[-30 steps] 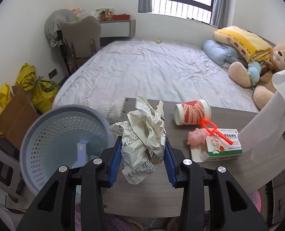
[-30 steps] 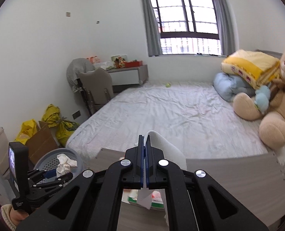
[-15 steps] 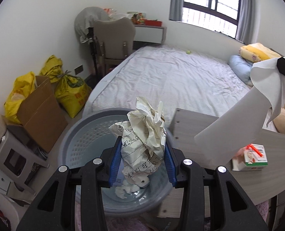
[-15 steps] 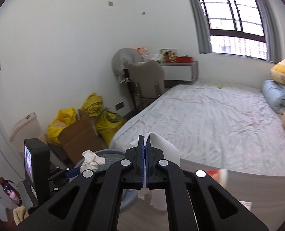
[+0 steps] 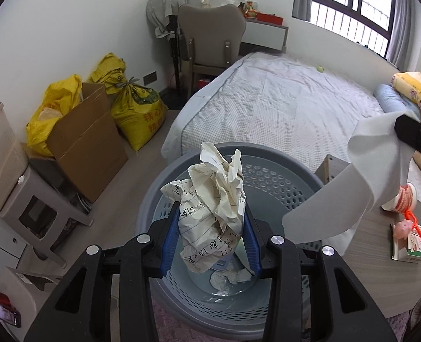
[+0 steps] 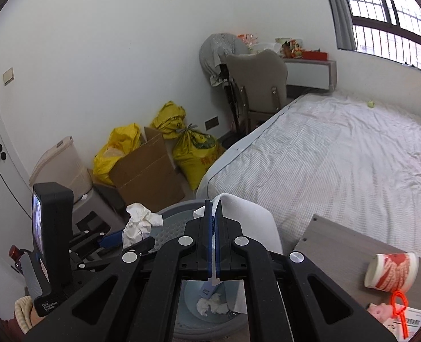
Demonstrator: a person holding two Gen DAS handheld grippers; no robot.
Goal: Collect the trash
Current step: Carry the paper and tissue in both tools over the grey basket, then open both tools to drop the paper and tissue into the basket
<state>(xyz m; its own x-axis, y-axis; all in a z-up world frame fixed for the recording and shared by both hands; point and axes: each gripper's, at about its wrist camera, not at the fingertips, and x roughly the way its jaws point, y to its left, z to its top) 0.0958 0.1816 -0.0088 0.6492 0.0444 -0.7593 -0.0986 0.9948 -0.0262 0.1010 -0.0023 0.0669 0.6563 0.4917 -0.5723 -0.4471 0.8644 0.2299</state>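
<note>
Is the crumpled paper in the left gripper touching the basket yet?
Apart. The left wrist view shows the crumpled paper clamped in the left gripper, hanging above the basket opening, clear of its rim and bottom.

- Cardboard box (image 5: pixel 88 136) against the wall, between yellow sacks (image 5: pixel 136 111)
- Grey chair (image 5: pixel 212 40) at the bed's (image 5: pixel 281 108) far corner
- Beige storage bin (image 6: pixel 58 165)
</note>
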